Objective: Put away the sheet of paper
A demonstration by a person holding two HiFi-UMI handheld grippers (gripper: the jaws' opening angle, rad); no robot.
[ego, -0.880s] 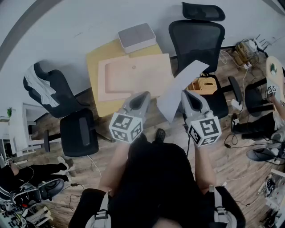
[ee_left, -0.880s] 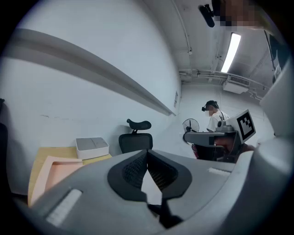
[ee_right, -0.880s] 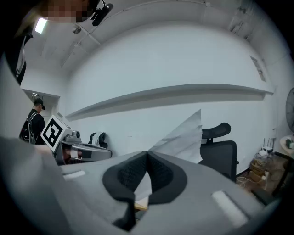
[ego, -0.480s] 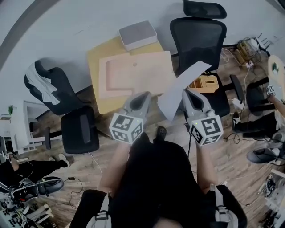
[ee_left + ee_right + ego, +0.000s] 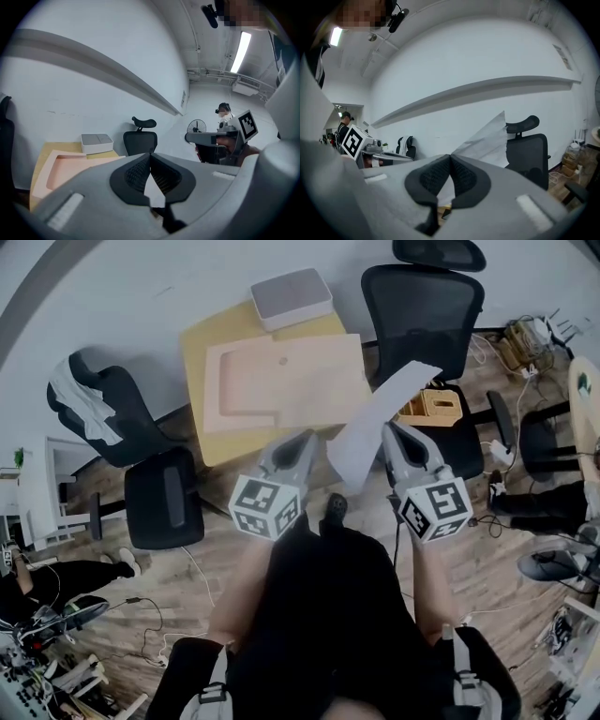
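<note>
A white sheet of paper (image 5: 375, 423) hangs in the air above the floor, slanting up and to the right. My right gripper (image 5: 389, 432) is shut on its lower edge. In the right gripper view the paper (image 5: 487, 138) rises beyond the closed jaws of the right gripper (image 5: 450, 157). My left gripper (image 5: 305, 439) is held beside it to the left, shut, with nothing between its jaws. The left gripper view shows the pads of the left gripper (image 5: 150, 157) meeting at the tips.
Ahead stands a yellow table (image 5: 202, 343) with a pink tray (image 5: 281, 381) and a grey box (image 5: 291, 298) on it. A black office chair (image 5: 417, 315) is at its right, with a small wooden box (image 5: 431, 409) near it. Dark chairs (image 5: 164, 507) stand left. Cables lie on the wooden floor.
The table and chairs have shifted slightly up in the head view. Both grippers keep their places side by side, and the paper stays in the right one.
</note>
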